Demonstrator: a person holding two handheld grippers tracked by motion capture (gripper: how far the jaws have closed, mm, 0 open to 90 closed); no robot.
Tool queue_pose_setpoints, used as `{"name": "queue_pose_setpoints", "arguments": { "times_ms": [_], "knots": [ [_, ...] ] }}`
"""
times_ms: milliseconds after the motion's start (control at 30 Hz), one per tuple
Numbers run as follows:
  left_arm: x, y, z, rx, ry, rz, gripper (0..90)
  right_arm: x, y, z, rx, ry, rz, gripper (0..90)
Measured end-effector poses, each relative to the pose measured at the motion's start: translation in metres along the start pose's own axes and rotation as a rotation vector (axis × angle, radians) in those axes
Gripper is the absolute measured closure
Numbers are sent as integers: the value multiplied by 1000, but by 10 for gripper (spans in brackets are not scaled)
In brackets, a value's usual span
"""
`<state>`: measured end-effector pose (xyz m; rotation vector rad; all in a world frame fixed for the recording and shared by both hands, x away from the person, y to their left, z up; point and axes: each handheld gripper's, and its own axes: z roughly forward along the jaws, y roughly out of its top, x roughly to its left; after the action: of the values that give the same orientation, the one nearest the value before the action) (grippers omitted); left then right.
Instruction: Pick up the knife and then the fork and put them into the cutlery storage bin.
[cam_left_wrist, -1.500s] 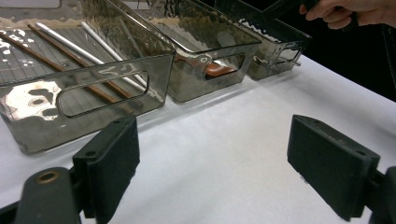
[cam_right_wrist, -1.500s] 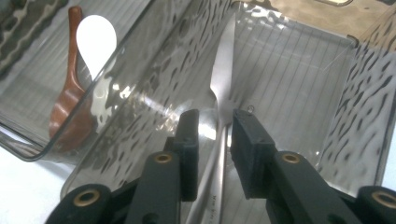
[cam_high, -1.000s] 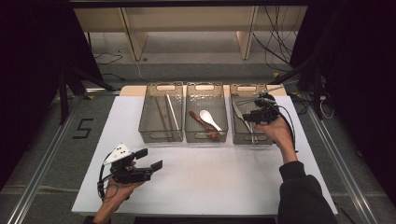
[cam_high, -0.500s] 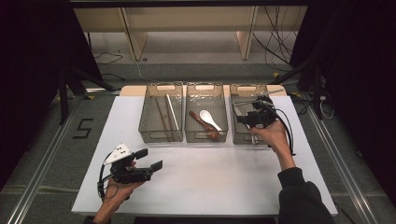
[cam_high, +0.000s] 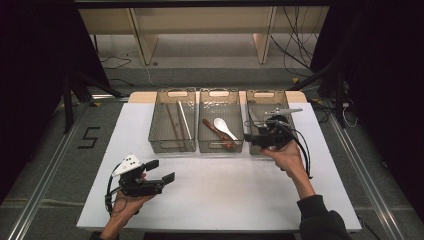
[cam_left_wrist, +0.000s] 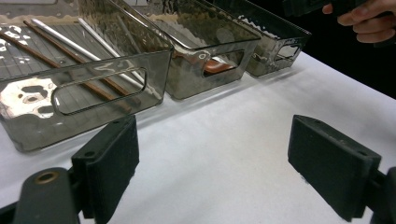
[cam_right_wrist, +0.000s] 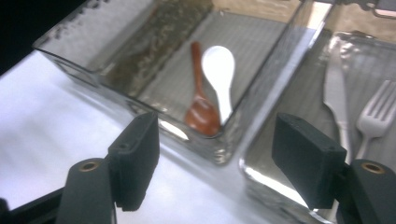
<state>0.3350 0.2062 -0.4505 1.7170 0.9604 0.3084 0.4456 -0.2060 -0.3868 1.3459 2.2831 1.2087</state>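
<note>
Right tool (cam_high: 250, 138), jaws just opened wide and empty, over the near end of the right bin (cam_high: 291, 100) holding a knife (cam_right_wrist: 337, 93) and fork (cam_right_wrist: 380, 112). Left tool (cam_high: 161, 170), jaws apart and empty, low over the white tabletop (cam_high: 225, 190). Wooden spoon (cam_right_wrist: 200, 105) and white spoon (cam_right_wrist: 220, 74) in the middle bin (cam_high: 220, 92).

3 bins stand in a row at 12 o'clock on the table (cam_high: 220, 195). The left bin (cam_high: 172, 127) holds chopsticks (cam_high: 177, 120). The middle bin (cam_high: 220, 127) holds 2 spoons (cam_high: 222, 129). The right bin (cam_high: 256, 105), at 3 o'clock of it, holds a knife (cam_right_wrist: 336, 93) and fork (cam_right_wrist: 376, 112).
</note>
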Motion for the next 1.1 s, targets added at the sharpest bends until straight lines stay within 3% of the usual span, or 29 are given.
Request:
{"name": "queue_pose_setpoints", "arguments": {
  "times_ms": [300,400,1100],
  "knots": [
    [0,0,1,3,1,1,160,16,-21,-4,-28,61,-2,292],
    [0,0,0,3,1,0,160,20,-26,-5,-44,49,-15,287],
    [-1,0,2,17,-7,1,160,33,-61,-9,-96,81,-24,270]
  ]
}}
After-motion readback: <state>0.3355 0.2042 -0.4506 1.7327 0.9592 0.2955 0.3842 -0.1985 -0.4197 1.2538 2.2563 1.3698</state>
